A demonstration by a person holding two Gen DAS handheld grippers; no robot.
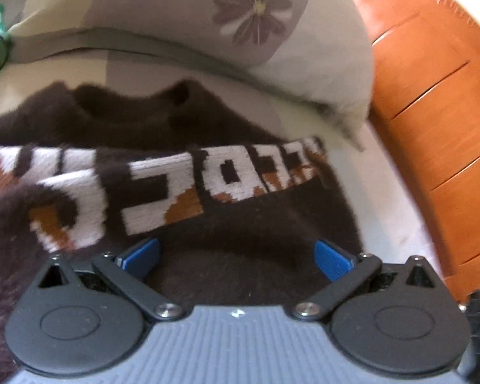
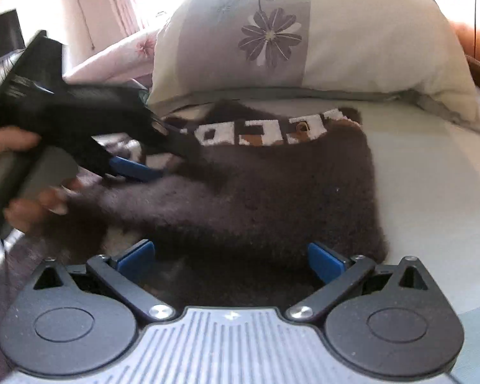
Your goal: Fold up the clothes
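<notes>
Garment: dark brown fuzzy knit sweater (image 2: 272,198) with a white-and-orange lettered band, lying on the pale bed sheet (image 2: 432,208), its lettered band towards the head of the bed, just short of the grey-and-cream flower-print pillow (image 2: 304,38).
Lie: band runs side to side across the bed; body of the knit bunched and partly doubled over, not flat.
Left gripper (image 1: 236,256): blue fingers spread wide, nothing between them; dark knit directly ahead and under them, lettered band (image 1: 163,188) just beyond.
Same tool from the right camera: fingers (image 2: 134,169) low over the sweater's left part, contact unclear; a hand (image 2: 32,204) grips its handle.
Right gripper (image 2: 230,256): fingers apart, empty; sweater's near hem just ahead of them.
Key relation: both tools on the near side, sweater stretching away towards the pillow; the right one sits nearer the hem.
Judgement: likely needs a pinch at the near edge, carried towards the band.
Side: orange wooden drawers (image 1: 432,128) beside the bed.
</notes>
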